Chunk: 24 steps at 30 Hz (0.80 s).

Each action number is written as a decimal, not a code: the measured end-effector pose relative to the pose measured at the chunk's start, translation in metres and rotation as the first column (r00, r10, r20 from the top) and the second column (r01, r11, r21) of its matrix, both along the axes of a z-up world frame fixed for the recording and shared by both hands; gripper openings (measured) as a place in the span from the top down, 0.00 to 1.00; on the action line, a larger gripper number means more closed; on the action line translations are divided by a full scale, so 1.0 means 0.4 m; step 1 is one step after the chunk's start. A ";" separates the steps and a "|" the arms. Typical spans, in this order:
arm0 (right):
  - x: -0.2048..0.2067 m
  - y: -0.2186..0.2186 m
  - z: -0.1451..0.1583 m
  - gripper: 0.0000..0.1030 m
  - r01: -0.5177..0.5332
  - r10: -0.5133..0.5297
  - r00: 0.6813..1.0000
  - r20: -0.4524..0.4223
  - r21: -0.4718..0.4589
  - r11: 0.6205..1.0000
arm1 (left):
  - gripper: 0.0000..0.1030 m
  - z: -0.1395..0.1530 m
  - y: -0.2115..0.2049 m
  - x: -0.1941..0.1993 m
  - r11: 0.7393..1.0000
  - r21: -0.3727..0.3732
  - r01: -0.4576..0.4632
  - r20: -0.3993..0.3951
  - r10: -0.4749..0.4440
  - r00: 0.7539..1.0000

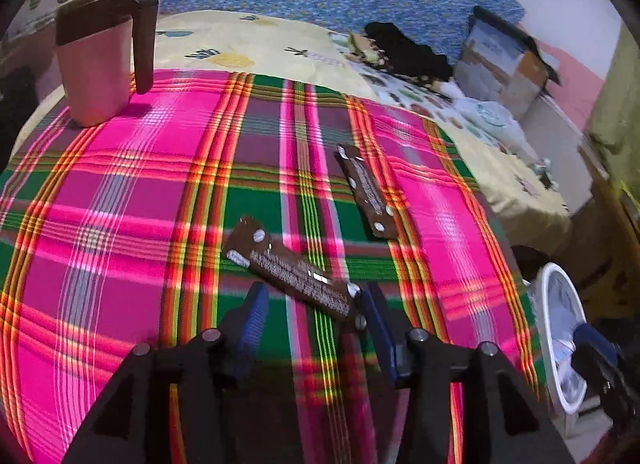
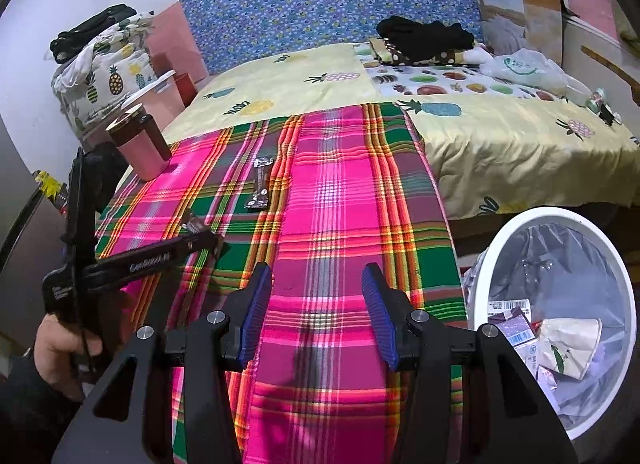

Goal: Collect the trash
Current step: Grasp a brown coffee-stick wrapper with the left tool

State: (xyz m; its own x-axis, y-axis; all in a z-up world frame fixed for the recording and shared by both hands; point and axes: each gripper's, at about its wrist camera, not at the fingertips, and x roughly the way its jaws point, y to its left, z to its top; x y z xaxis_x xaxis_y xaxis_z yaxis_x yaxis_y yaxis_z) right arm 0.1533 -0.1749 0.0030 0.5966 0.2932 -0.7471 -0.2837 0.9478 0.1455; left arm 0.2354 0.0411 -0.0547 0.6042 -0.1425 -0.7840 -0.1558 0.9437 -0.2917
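Left gripper [image 1: 314, 304] spread wide over the plaid cloth [image 1: 120, 223], blue pads [image 1: 254, 316] to either side of the near brown wrapper [image 1: 288, 268]; wrapper lying diagonally, its lower right end just at the tip of the right-hand pad, contact there not clear, rest of it reaching away beyond the fingertips to the upper left; nothing clamped. Second brown wrapper [image 1: 366, 191] flat on the cloth farther off and to the right, well apart from the first. Pink mug [image 1: 98, 63] with brown rim and handle upright at the far left corner of the cloth. White trash bin [image 1: 560, 340] at the right edge, beside the bed. From the right wrist view: right gripper [image 2: 316, 304] also spread wide, empty, hanging above the pink stripe of the cloth [image 2: 340, 203], touching nothing. Bin [image 2: 500, 256] to its right, lined with a clear bag, paper scraps and a crumpled cup [image 2: 572, 344] at the bottom. Left gripper [image 2: 208, 240] seen from the side at the left, held in the person's hand [image 2: 60, 344], tips down at the near wrapper [image 2: 194, 223], mostly hidden behind them. Farther wrapper [image 2: 260, 183] lying lengthwise near the middle of the cloth. Mug [image 2: 140, 143] at the cloth's far left corner. Beyond the cloth, pineapple-print sheet [image 2: 300, 83], folded black clothes [image 2: 424, 35], thin plastic bag [image 2: 524, 67].
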 end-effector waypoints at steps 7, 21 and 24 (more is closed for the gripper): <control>0.015 -0.010 -0.008 0.53 0.000 0.000 1.000 0.001 0.019 1.000 | 0.54 -0.007 -0.048 0.049 0.994 0.103 0.032 0.011 -0.033 0.999; 0.061 0.025 -0.010 0.54 -0.022 0.022 1.000 0.001 0.026 0.999 | 0.84 0.002 0.042 0.008 0.985 0.140 0.096 0.016 -0.100 0.995; 0.074 0.052 -0.015 0.57 -0.043 0.043 0.999 -0.004 0.013 0.999 | 0.84 0.012 0.063 0.001 0.986 0.129 0.105 0.024 -0.109 0.994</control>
State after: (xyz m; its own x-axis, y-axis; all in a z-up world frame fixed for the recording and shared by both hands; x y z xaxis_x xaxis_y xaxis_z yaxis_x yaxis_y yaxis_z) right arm 0.1831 -0.1541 -0.0029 0.5803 0.3283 -0.7453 -0.3238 0.9327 0.1587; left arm 0.2359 0.0662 -0.0499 0.6154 -0.1077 -0.7808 -0.0447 0.9843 -0.1710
